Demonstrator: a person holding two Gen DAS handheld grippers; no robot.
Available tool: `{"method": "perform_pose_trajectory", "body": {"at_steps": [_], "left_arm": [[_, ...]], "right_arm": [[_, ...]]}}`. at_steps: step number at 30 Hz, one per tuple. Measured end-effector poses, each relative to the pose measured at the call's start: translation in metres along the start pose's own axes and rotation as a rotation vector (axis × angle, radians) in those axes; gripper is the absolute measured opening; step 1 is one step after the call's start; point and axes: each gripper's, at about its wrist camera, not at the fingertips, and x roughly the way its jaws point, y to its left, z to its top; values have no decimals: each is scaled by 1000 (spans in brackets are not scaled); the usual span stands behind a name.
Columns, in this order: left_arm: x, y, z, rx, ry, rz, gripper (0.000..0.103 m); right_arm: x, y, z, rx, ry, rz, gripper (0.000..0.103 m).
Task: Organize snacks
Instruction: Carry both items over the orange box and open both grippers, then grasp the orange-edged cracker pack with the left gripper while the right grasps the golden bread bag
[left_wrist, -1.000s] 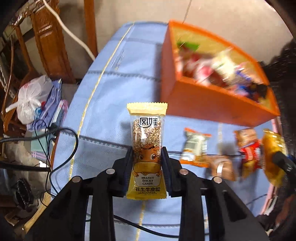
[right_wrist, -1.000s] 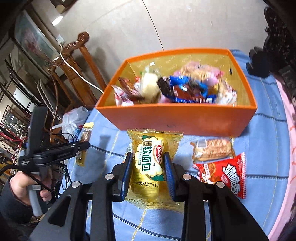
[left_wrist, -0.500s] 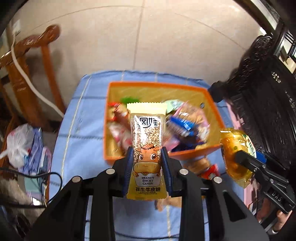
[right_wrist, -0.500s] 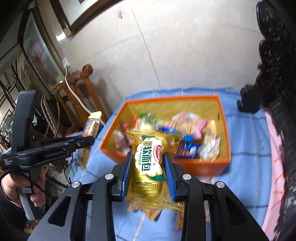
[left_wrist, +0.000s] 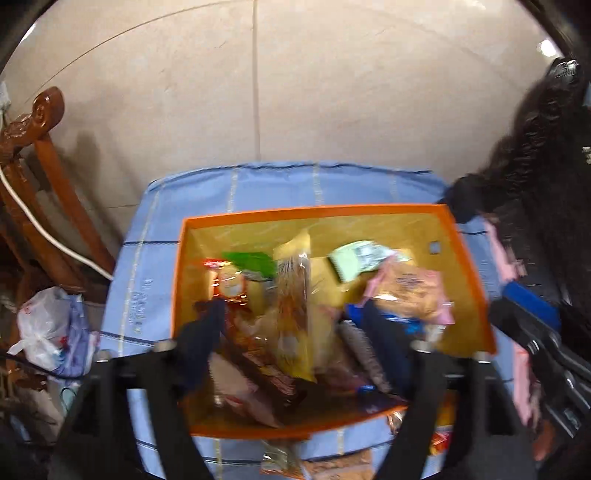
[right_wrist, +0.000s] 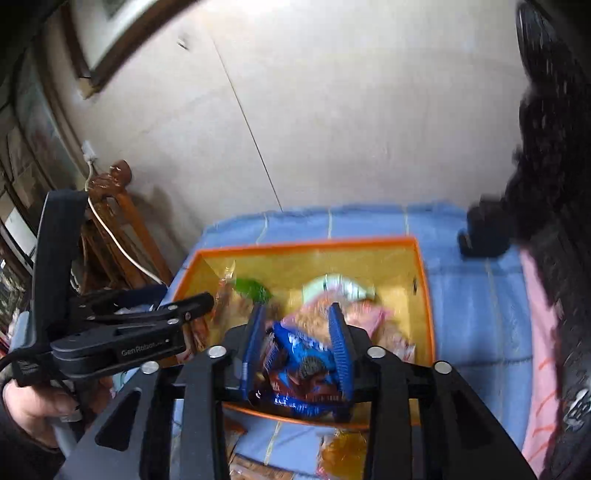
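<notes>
Writing first: "GenRobot" is printed on the side of the left tool (right_wrist: 201, 301) as seen from the right wrist view; other pack print is too blurred to read. Orange bin (left_wrist: 469, 258) with yellow inside sits on the worktop (left_wrist: 147, 266), which is covered by a blue cloth with pale grid lines.

Left tool (left_wrist: 295, 332): jaws opening, standing wide, nothing pressed between the pads. Yellow peanut candy pack (left_wrist: 293, 314) is between the fingers but free of them, tilted, motion-blurred, over the heap inside the bin. Person's hand (right_wrist: 33, 406) grips the left tool's handle at lower left of the right wrist view.

Right tool (right_wrist: 297, 352): jaws opening, at a middling gap, blue-ribbed pads over the near part of the bin. Nothing clamped between them. Blue cookie packs (right_wrist: 299, 354) show between the fingers, lying in the bin below.

Bin contents: green wrapper (left_wrist: 251, 260), pale green pack (left_wrist: 354, 258), pink pack (left_wrist: 406, 291), red pack (left_wrist: 225, 280), all piled loosely.

Outside the bin, near edge: an orange-yellow pack (right_wrist: 343, 450) and a few more snacks on the cloth, partly hidden. Wooden chair (left_wrist: 44, 147) with a white cable (left_wrist: 48, 236) to the left; white plastic bag (left_wrist: 44, 328) below it.
</notes>
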Motion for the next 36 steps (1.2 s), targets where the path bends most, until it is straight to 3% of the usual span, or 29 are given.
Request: {"method": "perform_pose_trajectory", "body": {"at_steps": [3,5,12,14,16,20,24,30,36], "left_arm": [[1,7,-7,6,-9,13,87],[-2,11,-12,9,-21,28,89],[-8,21,-26,-29,8,4,90],[-10,21,-33,-27,16,8,90],[-14,22,-40,-28,18,2,90],[-18,22,-52,-16,36,16,90],[-25,25,-60,-19,35,30,90],[-35,35,-62,-52,24,27,90],[-39,37,-62,-66,18,20,90]], "right_arm": [[-7,-5,-18,-47,25,-27,71],[-15,-13,-34,-42,45,-32,74],[-21,-59,-87,22,153,-173,74],[-9,-77,-100,39,187,-236,74],[14,-95,-118,79,279,-265,74],[54,-119,-137,136,345,-308,73],[62,-121,-132,122,324,-329,54],[1,-95,-115,87,219,-317,52],[-58,-50,-67,7,25,-179,53]]}}
